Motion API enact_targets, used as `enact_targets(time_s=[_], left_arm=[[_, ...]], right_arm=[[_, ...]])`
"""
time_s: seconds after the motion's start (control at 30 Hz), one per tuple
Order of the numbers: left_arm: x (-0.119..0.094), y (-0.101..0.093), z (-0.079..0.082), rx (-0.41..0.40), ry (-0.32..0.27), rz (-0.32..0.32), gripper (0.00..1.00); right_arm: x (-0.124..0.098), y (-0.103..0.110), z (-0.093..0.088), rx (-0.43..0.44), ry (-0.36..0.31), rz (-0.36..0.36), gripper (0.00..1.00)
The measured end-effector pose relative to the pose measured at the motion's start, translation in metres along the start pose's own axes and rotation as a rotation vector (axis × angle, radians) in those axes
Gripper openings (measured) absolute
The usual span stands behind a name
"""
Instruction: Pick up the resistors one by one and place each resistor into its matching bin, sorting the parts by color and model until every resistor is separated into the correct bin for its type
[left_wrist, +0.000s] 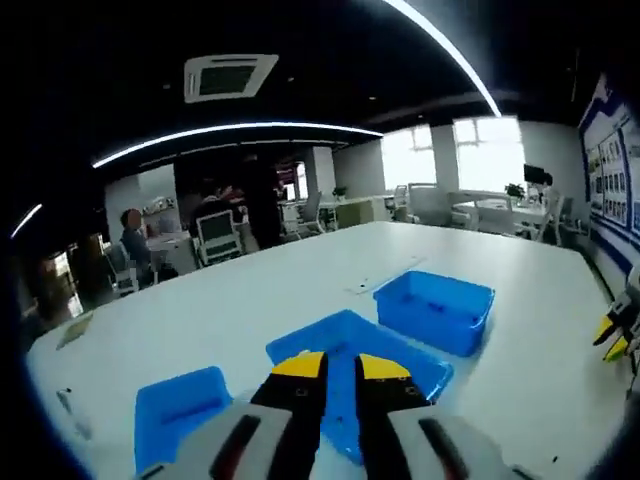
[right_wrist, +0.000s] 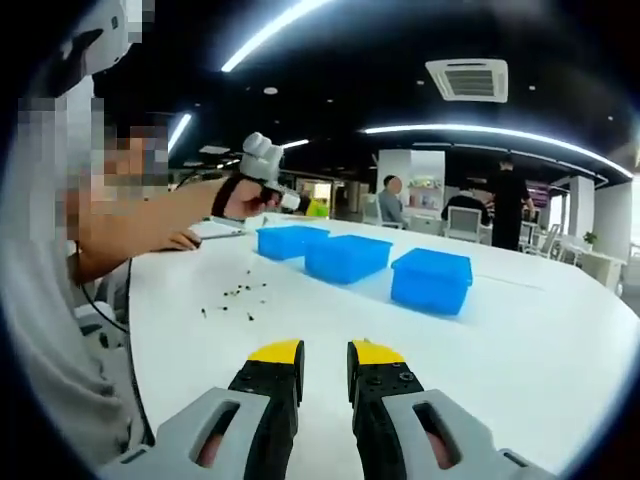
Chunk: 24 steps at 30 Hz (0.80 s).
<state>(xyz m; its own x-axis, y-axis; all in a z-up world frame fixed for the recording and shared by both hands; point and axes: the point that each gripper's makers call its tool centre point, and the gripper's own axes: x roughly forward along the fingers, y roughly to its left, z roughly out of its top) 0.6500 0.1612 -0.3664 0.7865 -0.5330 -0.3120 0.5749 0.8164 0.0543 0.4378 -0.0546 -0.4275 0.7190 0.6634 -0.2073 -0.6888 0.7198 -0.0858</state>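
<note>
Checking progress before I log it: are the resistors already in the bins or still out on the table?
Out: the resistors lie scattered on the white table, short of the three blue bins.

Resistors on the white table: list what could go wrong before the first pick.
1. The resistors are tiny and scattered loosely on the table; a pinch could grab two or flick one away.
2. At this range their colour and model cannot be read, so a part may land in the wrong blue bin.
3. The left gripper hovers over the middle bin, far from the parts; the right gripper is also short of them.
</note>
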Motion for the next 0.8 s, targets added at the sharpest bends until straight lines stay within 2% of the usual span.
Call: enact_targets(time_s=[0.17,0.3,0.37,0.47,0.6,0.7,0.8], left_arm=[[-0.013,-0.003,0.001,0.029,0.008,-0.006,0.14],[-0.025,-0.016,-0.004,0.056,0.031,-0.042,0.14],[-0.031,-0.031,-0.012,0.092,0.067,-0.095,0.14],[-0.040,-0.065,-0.029,0.163,0.140,-0.209,0.14],[-0.048,-0.099,-0.045,0.227,0.203,-0.307,0.14],[-0.053,-0.114,-0.047,0.257,0.205,-0.348,0.14],[-0.059,-0.125,-0.052,0.282,0.237,-0.388,0.14]], right_arm=[[-0.001,0.001,-0.002,-0.001,0.003,-0.001,0.20],[0.001,0.005,-0.001,-0.002,0.001,0.006,0.20],[0.001,0.007,0.000,-0.003,-0.003,0.009,0.20],[0.002,0.009,-0.002,-0.001,0.002,0.013,0.20],[0.002,0.012,-0.003,-0.003,0.002,0.016,0.20],[0.001,0.012,-0.002,-0.006,0.003,0.013,0.20],[-0.002,0.012,-0.002,-0.005,-0.002,0.006,0.20]])
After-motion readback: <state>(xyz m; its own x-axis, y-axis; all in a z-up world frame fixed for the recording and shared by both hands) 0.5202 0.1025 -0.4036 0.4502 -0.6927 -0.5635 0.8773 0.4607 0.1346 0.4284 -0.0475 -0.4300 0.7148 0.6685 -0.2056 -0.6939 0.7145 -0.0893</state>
